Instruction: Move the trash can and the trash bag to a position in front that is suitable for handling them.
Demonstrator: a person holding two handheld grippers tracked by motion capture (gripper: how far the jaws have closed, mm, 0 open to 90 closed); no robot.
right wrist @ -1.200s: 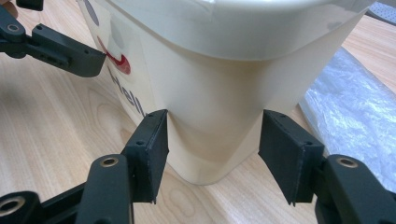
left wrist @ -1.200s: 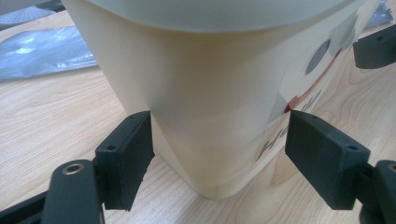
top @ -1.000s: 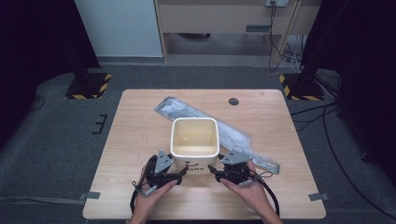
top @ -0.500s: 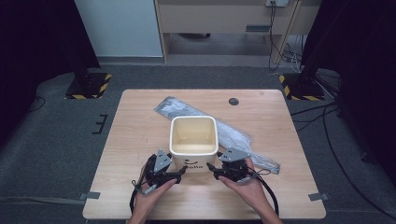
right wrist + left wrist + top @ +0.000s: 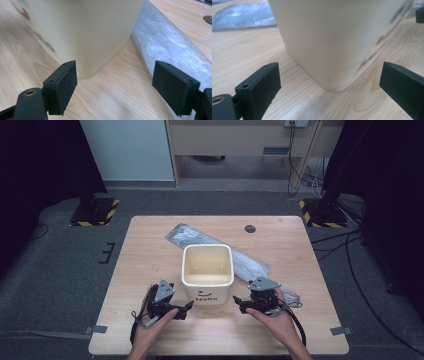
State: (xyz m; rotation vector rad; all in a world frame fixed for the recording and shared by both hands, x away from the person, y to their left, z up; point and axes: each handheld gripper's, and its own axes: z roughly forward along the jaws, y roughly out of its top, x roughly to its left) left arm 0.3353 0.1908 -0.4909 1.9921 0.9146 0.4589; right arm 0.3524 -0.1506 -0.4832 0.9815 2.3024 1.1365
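Observation:
A cream square bin [image 5: 207, 270] with dark lettering on its front stands upright at the middle of the wooden table [image 5: 150, 250]. My left gripper [image 5: 187, 307] sits low at the bin's front left corner, and in the left gripper view that corner of the bin [image 5: 332, 37] stands just beyond the wide-apart left gripper [image 5: 329, 68]. My right gripper [image 5: 238, 302] is at the front right corner; the right gripper [image 5: 115, 66] faces the bin [image 5: 85, 30] with bare wood between its pads. Both pairs of jaws have just been opening, and neither touches the bin.
A crumpled grey plastic bag [image 5: 200, 236] lies behind and to the right of the bin, reaching toward the right hand; it appears as the bag [image 5: 170, 50] in the right gripper view. A small dark round disc [image 5: 250, 228] sits near the table's far edge.
Both pairs of jaws stand wider than before. The right gripper has drawn back to the right, away from the bin's base. The left hand has hardly moved, and the bin stays put.

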